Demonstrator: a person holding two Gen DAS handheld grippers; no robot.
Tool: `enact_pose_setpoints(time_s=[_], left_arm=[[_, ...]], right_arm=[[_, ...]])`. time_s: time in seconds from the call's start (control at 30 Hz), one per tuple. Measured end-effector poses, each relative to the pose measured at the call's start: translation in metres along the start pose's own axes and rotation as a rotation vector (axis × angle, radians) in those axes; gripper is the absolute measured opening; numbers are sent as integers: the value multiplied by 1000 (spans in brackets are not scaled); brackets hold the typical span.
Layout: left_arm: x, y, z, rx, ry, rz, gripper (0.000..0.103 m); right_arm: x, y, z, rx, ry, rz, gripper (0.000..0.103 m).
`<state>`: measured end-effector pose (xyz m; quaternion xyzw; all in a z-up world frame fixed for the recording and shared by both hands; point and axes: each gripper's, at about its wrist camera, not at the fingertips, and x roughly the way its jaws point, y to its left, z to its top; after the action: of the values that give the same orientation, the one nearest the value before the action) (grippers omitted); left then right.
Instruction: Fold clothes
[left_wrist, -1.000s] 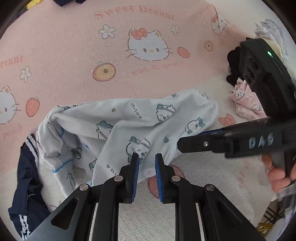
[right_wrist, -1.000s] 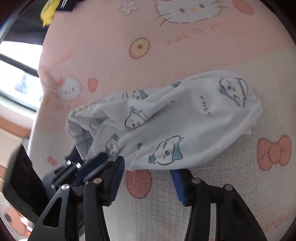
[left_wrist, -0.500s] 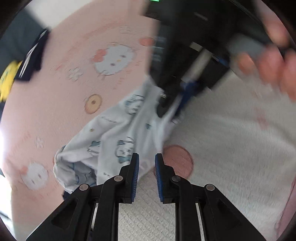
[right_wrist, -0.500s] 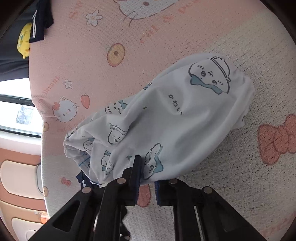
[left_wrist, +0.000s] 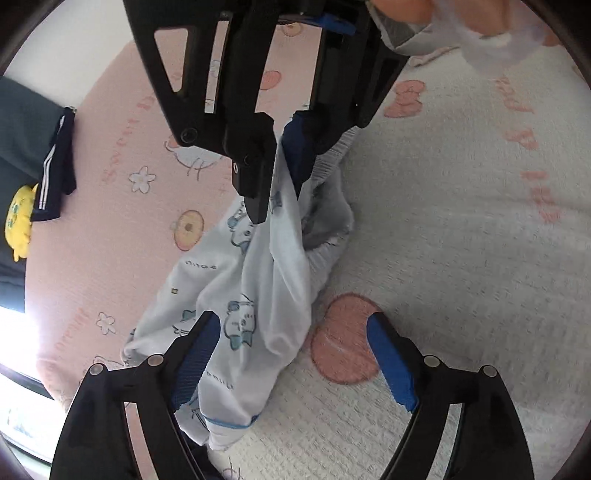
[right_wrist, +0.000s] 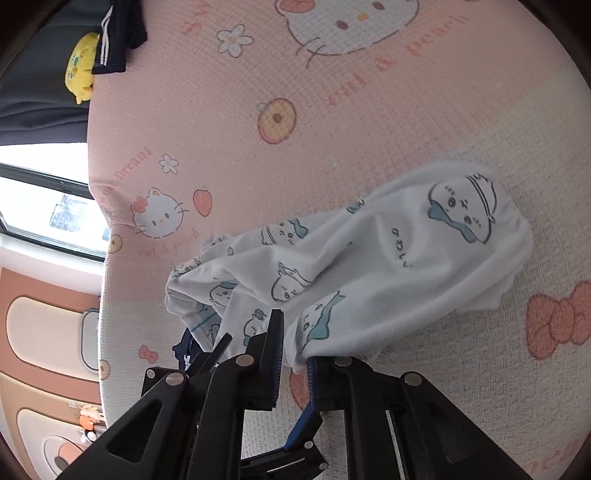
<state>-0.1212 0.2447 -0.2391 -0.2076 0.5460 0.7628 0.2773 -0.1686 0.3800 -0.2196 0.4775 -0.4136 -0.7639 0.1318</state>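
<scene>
A white garment (left_wrist: 258, 280) with blue cartoon prints lies bunched on the pink cat-print bedspread (left_wrist: 122, 229). My right gripper (left_wrist: 280, 177) comes in from the top of the left wrist view. It is shut on one edge of the garment and holds that edge up, so the cloth hangs down from it. In the right wrist view the right gripper (right_wrist: 295, 354) pinches the garment (right_wrist: 388, 266) at its near hem. My left gripper (left_wrist: 291, 347) is low in front with its jaws opening wide. The garment's lower fold lies between them beside the left finger, and neither pad presses on it.
A navy garment with white stripes (left_wrist: 55, 166) and a yellow plush toy (left_wrist: 16, 218) lie at the bed's far left edge. Some navy cloth (right_wrist: 183, 343) pokes out under the white garment. A hand (left_wrist: 406, 7) is at the top. A window (right_wrist: 44, 206) is beyond the bed.
My right gripper went from open to shut on the garment's edge and lifted it. My left gripper rolled, swung in under the right one, and its jaws went from shut to wide apart.
</scene>
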Motion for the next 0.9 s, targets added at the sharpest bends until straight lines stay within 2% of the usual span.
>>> enact_pose_setpoints(time_s=[0.2, 0.3, 0.37, 0.43, 0.53, 0.67, 0.8, 0.9], left_arm=[[8, -9, 1, 94, -63, 209, 81], [11, -8, -2, 97, -58, 237, 80], [14, -4, -3, 94, -37, 263, 74], [21, -3, -7, 105, 0, 273, 49], [17, -5, -16, 142, 28, 272, 34], [14, 3, -19, 135, 23, 315, 33], [29, 22, -4, 100, 28, 335, 26], [29, 32, 0, 83, 29, 370, 26]], right_arm=[[-5, 5, 9, -19, -27, 6, 10], [-7, 7, 14, -22, -34, 4, 10], [-7, 8, 15, -37, -38, 1, 10], [-7, 10, 17, -41, -40, -2, 10], [-6, 11, 17, -51, -39, -19, 10], [-7, 14, 18, -79, -50, -34, 10], [-10, 14, 21, -75, -68, -32, 10], [-12, 14, 24, -76, -84, -38, 10]])
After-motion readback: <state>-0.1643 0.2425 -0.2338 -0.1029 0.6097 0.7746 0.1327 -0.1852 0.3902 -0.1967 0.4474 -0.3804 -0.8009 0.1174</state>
